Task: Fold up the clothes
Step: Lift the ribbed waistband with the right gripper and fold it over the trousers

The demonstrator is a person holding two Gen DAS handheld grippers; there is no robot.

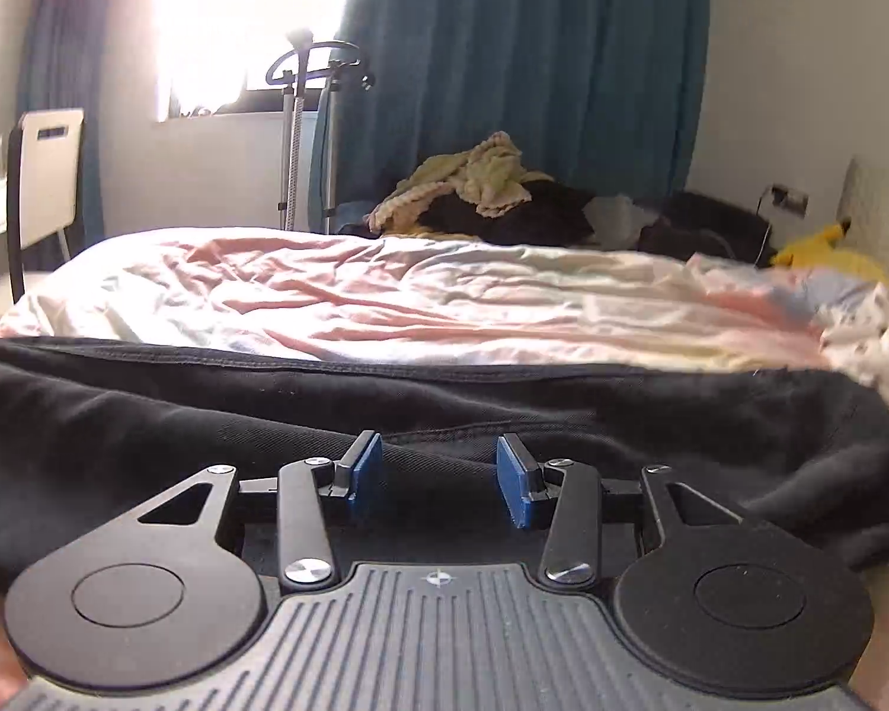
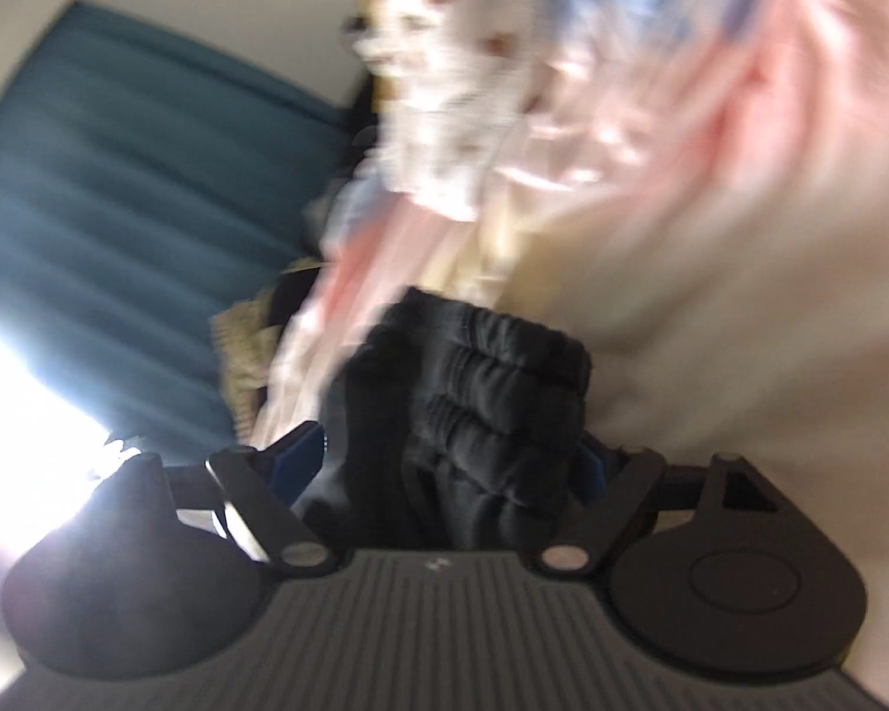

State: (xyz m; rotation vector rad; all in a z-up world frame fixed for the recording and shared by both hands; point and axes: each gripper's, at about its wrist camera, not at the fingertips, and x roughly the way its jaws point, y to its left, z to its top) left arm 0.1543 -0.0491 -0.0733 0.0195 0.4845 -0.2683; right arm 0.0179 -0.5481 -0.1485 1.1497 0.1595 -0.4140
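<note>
Bed (image 1: 385, 296) middle bare, passable beyond black garment (image 1: 266, 415); clothes pile (image 1: 492, 195) blocks far edge, chair (image 1: 47, 178) stands left.

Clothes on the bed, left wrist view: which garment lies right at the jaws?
The black garment, spread across the bed's near edge directly under the left gripper. The beige knit and other dark clothes sit heaped at the far side.

1. left gripper (image 1: 438, 477) low over black garment (image 1: 148, 415), blue pads (image 1: 366, 474) apart, nothing pinched between them.
2. garment lies along near edge of bed (image 1: 385, 296).
3. heap of clothes (image 1: 492, 189) at bed's far edge, before teal curtain (image 1: 521, 59).
</note>
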